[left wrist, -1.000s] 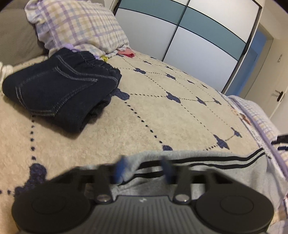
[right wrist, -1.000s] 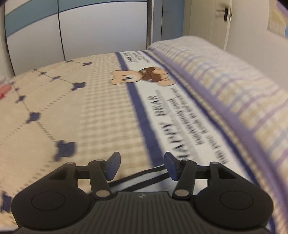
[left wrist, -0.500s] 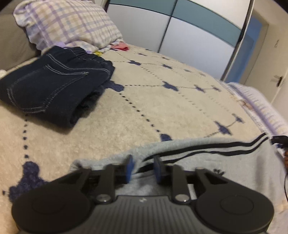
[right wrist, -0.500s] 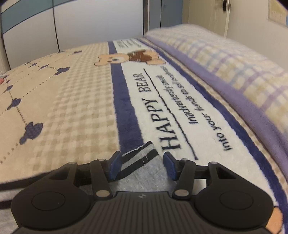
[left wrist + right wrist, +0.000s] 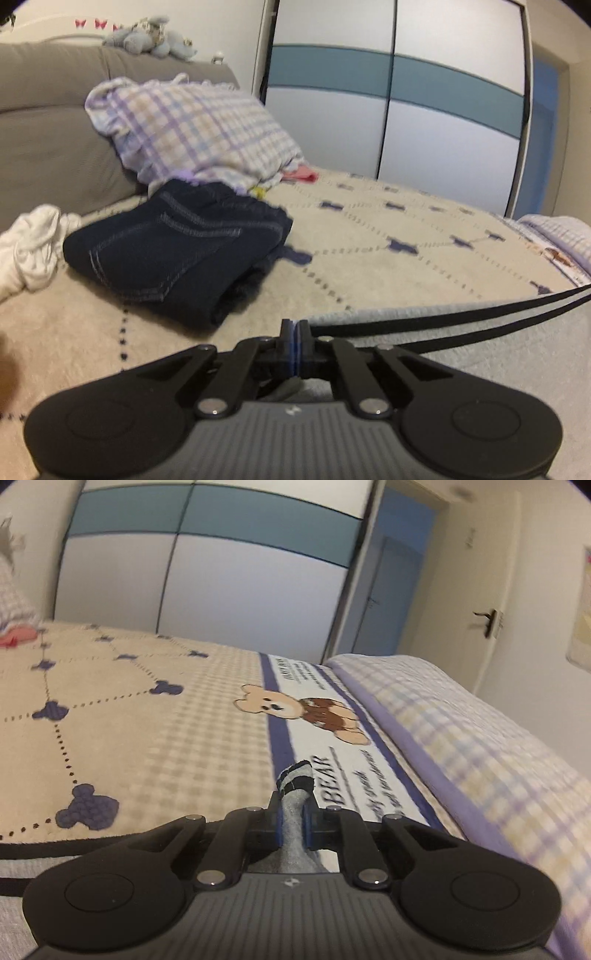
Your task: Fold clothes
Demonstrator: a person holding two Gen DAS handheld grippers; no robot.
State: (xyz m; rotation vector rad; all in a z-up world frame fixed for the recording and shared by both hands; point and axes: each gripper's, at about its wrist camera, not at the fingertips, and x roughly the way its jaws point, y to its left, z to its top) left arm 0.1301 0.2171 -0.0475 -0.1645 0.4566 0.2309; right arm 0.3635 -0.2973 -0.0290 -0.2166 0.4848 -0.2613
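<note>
Bed cover (image 5: pixel 388 266): a broad, nubby beige fleece spread across the bed, crossed by dotted lines with small dark blue motifs; along its far edge in the right wrist view runs a white band between blue stripes, with a printed bear (image 5: pixel 299 710) and lettering.
Wardrobe (image 5: pixel 391 103): tall smooth panels behind the bed, pale grey with one teal band.
Checked pillow (image 5: pixel 192 136): plump and soft, a lilac and cream plaid with a frilled edge, leaning on the grey padded headboard.
Grey garment (image 5: pixel 480 350): soft marled jersey with two black stripes along its edge, lying on the near part of the cover and pulled taut between the two grippers.
Folded jeans (image 5: pixel 177 243): a thick dark denim block with pale double stitching, lying on the cover in front of the pillow, apart from the grey garment.
White cloth (image 5: pixel 29 251): a crumpled heap just beside the jeans.
Left gripper (image 5: pixel 294 332): jaws pressed together, pinching the striped edge of the grey garment.
Right gripper (image 5: pixel 293 812): jaws narrow, clamping a bunched striped corner that pokes out beyond the tips.
</note>
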